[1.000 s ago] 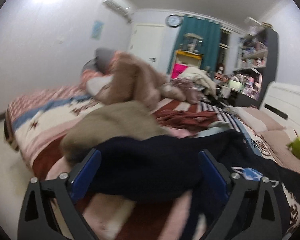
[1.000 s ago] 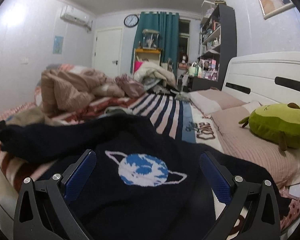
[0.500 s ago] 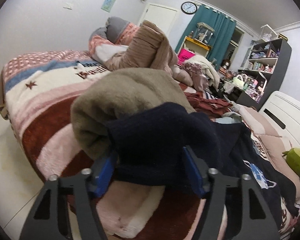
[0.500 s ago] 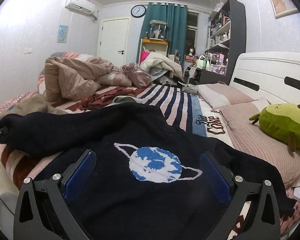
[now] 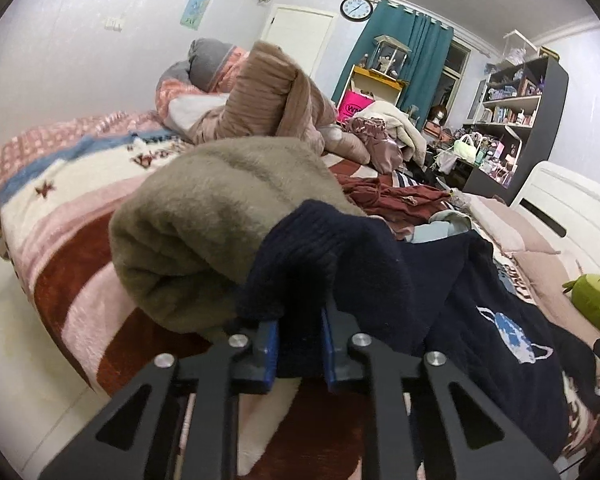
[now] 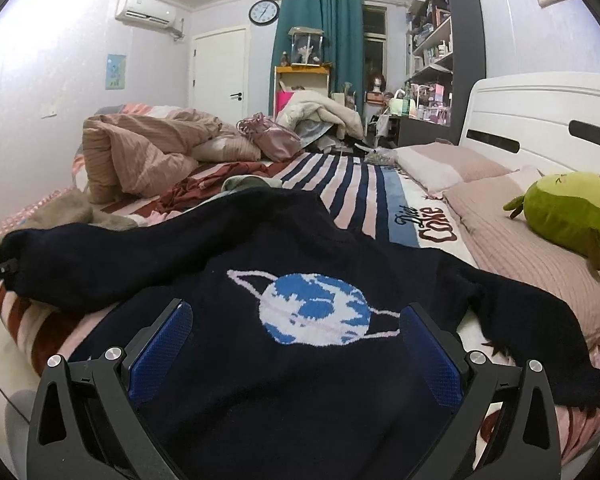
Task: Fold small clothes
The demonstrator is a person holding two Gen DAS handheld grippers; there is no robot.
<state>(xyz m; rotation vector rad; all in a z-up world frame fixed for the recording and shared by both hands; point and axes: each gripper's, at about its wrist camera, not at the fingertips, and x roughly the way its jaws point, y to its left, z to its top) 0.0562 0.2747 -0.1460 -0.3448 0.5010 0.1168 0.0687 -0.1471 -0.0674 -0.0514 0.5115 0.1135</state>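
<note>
A navy knitted sweater (image 6: 236, 248) with a blue planet motif (image 6: 314, 308) lies spread face up on the striped bed blanket (image 6: 364, 200). One sleeve (image 6: 80, 260) stretches out to the left. My left gripper (image 5: 300, 344) is shut on the ribbed cuff (image 5: 312, 248) of that sleeve, which bunches up between the blue pads. My right gripper (image 6: 296, 314) is open and hovers low over the sweater's lower body, its fingers on either side of the planet, pressing on nothing. The other sleeve (image 6: 540, 320) trails to the right.
A beige fuzzy garment (image 5: 204, 232) lies just behind the held cuff. Further back are a pink quilt (image 5: 268, 96) and a dark red garment (image 6: 204, 192). At the right sit a green plush toy (image 6: 572, 216), pillows (image 6: 452, 164) and a white headboard (image 6: 540, 120). Floor (image 5: 16, 360) borders the bed's left edge.
The left jaws have closed from wide open onto the sleeve cuff while the gripper sank toward the bed edge. The right gripper dipped slightly and stayed open.
</note>
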